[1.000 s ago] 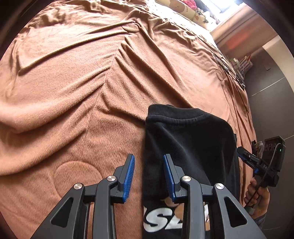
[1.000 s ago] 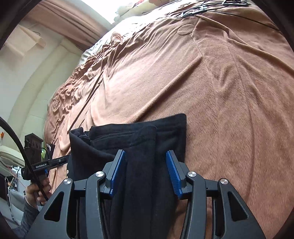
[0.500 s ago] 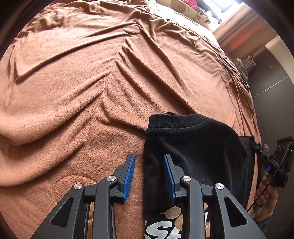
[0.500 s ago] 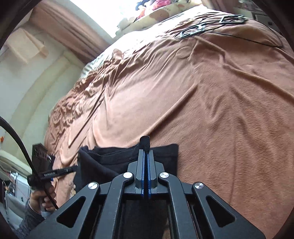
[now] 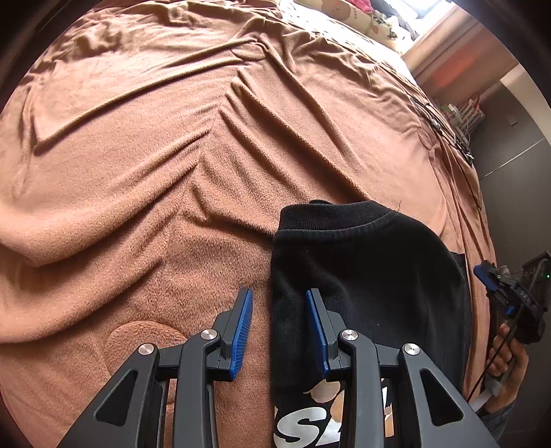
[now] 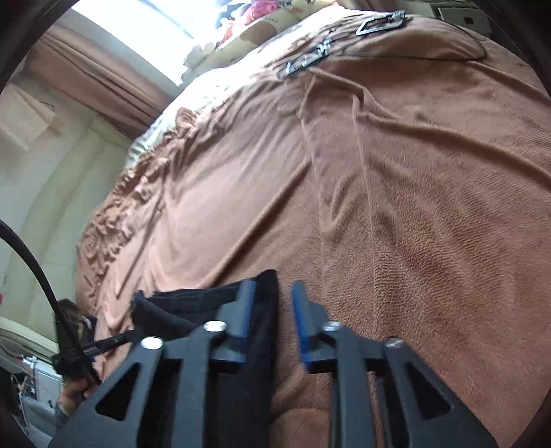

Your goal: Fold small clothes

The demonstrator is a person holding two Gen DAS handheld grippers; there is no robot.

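A small black garment with a white and tan print lies folded on the brown blanket. My left gripper hangs over the garment's left edge, open, with that edge between the blue pads and a gap to the left pad. My right gripper is over the garment's right edge; its jaws are opening, the cloth edge lies between them and the pads are clear of it. Each view shows the other gripper held in a hand: the right gripper and the left gripper.
The blanket is creased into long ridges across the bed. Black cables and a metal hanger lie at the far side. Patterned pillows sit at the head by a bright window. A dark wall stands to the right.
The right gripper was open over the garment, shut, and now stands open again further toward the garment's right edge. The left gripper has kept its place and opening.
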